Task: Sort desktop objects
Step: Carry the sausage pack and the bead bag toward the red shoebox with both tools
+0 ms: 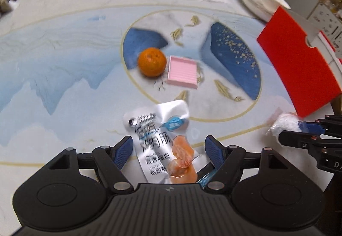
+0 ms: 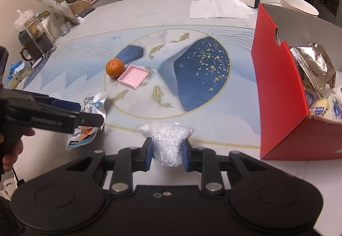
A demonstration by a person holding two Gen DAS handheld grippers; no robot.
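the table (image 2: 149, 11) is pale marble-white, printed with light blue mountains, a thin gold ring, deep blue peaks flecked with gold and small golden fish; on it sit a bright orange tangerine (image 2: 114, 67) and a pastel pink ridged tray (image 2: 133, 76). the snack packet (image 1: 159, 141) is silvery white with black lettering, a light blue badge and an orange-pink window, and the little bag (image 2: 168, 144) is clear, full of white beads. the box (image 2: 277, 94) is vivid red outside, grey inside, and both grippers are black with blue pads (image 2: 148, 155).
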